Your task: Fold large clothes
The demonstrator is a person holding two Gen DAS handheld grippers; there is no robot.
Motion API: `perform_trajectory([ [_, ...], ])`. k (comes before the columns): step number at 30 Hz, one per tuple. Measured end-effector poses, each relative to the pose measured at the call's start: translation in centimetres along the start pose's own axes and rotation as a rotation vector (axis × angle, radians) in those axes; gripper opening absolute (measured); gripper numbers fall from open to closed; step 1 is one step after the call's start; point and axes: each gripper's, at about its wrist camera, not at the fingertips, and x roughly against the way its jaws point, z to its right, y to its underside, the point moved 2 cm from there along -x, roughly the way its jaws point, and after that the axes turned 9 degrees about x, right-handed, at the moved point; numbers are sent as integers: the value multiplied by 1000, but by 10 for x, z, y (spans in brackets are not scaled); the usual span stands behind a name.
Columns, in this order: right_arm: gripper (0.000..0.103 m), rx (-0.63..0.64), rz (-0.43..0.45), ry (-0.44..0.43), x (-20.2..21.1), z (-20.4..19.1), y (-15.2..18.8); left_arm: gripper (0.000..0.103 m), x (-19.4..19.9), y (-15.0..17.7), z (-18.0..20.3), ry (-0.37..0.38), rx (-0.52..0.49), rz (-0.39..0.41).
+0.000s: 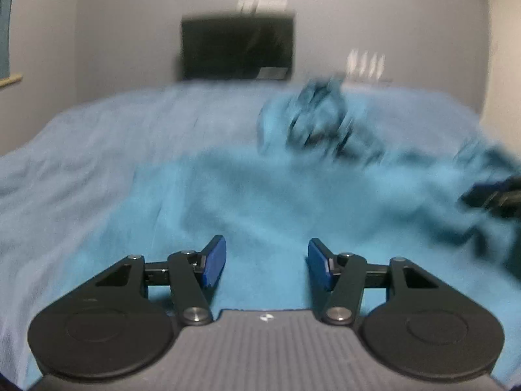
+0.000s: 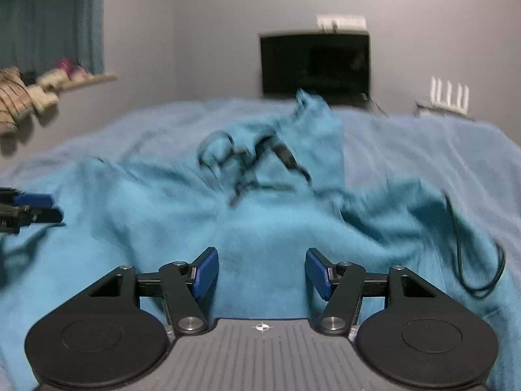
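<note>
A large bright-blue garment (image 1: pixel 260 195) (image 2: pixel 260 221) with black cords and trim lies rumpled on a pale blue bed cover (image 1: pixel 97 137) (image 2: pixel 439 143). My left gripper (image 1: pixel 266 260) hovers over its near part, jaws apart, with nothing pinched between the blue pads (image 1: pixel 215 260). My right gripper (image 2: pixel 262 270) is likewise open above the cloth, its pads (image 2: pixel 317 272) clear of it. The right gripper shows blurred at the right edge of the left wrist view (image 1: pixel 495 195); the left gripper shows at the left edge of the right wrist view (image 2: pixel 29 208). Both views are motion-blurred.
A dark screen (image 1: pixel 237 45) (image 2: pixel 316 65) stands against the grey wall beyond the bed. A white router with antennas (image 2: pixel 449 97) sits to its right. A shelf with folded things (image 2: pixel 49 84) and a teal curtain (image 2: pixel 52 16) are at the left. A black cord loop (image 2: pixel 482 260) hangs off the garment.
</note>
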Motion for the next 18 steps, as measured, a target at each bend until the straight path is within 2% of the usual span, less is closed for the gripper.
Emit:
perform_trajectory([
  [1,63,-28,-27,8,-5,4,1,54,-6,5,-7,-20,0,-18],
  [2,58,-79,-46,25,-9,13,4,54,-9,9,-12,-30,-1,-19],
  [3,48,-113,-42,55,-10,22,8,54,-10,12,-17,-33,-6,-20],
  [5,35,-141,-16,187,-7,43,16,54,-11,14,-20,-43,-13,-35],
  [6,35,-162,-9,247,-4,54,22,54,-10,13,-20,-56,-21,-36],
  [8,35,-235,-11,258,5,75,32,54,-5,14,-16,-84,-48,-35],
  [10,37,-280,-19,224,17,83,37,54,3,19,-11,-106,-72,-33],
  [12,61,-269,-10,223,36,77,37,54,14,21,-6,-125,-100,-24],
  [14,71,-235,9,214,54,61,37,54,31,23,3,-151,-136,-5],
  [16,71,-207,25,174,72,40,35,54,53,21,17,-116,-127,36],
  [18,70,-170,13,76,87,9,37,58,70,18,33,-36,-74,56],
])
